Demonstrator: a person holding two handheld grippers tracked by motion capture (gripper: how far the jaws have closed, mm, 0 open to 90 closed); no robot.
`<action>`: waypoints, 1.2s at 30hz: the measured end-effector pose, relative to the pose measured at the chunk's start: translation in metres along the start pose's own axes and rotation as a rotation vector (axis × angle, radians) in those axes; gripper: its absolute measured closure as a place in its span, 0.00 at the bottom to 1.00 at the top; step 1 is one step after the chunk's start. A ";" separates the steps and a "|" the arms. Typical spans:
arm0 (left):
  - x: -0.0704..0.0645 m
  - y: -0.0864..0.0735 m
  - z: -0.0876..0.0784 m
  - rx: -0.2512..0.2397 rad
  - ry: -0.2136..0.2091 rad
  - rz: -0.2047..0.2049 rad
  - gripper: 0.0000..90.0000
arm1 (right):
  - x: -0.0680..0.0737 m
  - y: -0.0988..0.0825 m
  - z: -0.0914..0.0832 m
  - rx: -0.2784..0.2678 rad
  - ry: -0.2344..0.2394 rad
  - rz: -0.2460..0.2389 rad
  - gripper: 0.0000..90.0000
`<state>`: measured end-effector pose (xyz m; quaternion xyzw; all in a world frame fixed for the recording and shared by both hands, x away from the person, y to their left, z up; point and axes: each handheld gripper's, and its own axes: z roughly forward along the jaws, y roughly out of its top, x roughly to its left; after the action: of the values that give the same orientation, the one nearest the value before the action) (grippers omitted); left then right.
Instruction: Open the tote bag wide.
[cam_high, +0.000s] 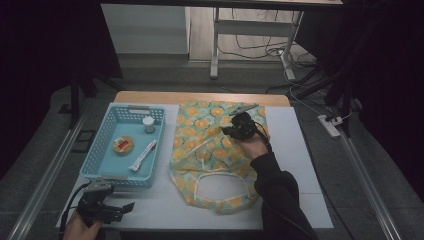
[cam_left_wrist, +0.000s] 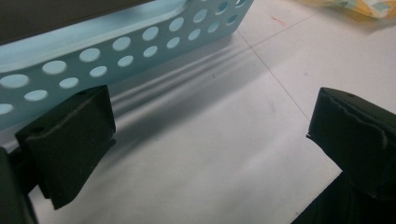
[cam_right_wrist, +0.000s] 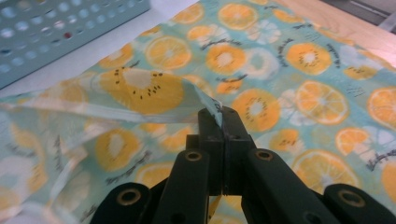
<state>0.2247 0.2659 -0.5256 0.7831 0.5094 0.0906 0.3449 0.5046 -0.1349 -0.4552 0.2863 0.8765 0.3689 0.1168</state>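
At the near edge of the white table (cam_high: 300, 150), the left gripper (cam_high: 107, 209) rests low in the person's left hand (cam_high: 80, 229), its 2 black jaws spread wide with nothing between them; in the left gripper view only bare tabletop lies in the gap, and the perforated wall of the blue basket (cam_left_wrist: 116, 51) stands just beyond. Further in, the right gripper (cam_right_wrist: 219, 116) has its jaws pressed together on a lifted fold of the fruit-print cloth bag (cam_right_wrist: 289, 93), pinching the fabric up off the layer beneath. In the high view that bag (cam_high: 210, 155) lies spread across the middle of the table, its open mouth toward the person, with the right gripper (cam_high: 239, 127) over its far half and the dark sleeve (cam_high: 280, 195) crossing its near right corner. To the bag's left, just beside it, the 1 basket (cam_high: 100, 165) holds 3 things: a round orange-and-red item (cam_high: 123, 145), a long white packet (cam_high: 144, 155) and a small white-capped jar (cam_high: 148, 124) toward the far end.
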 end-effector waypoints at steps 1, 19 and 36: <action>0.000 0.000 0.000 0.000 0.000 0.000 0.01 | -0.002 0.001 0.003 0.000 -0.005 0.007 0.99; 0.000 0.000 0.000 -0.002 0.002 -0.006 0.01 | -0.025 -0.019 0.055 0.114 -0.073 0.036 0.72; 0.001 -0.001 -0.001 -0.009 -0.002 -0.009 0.01 | 0.006 -0.018 -0.001 0.003 -0.016 0.033 0.03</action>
<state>0.2243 0.2674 -0.5254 0.7793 0.5124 0.0905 0.3492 0.4922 -0.1425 -0.4669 0.3037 0.8712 0.3674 0.1174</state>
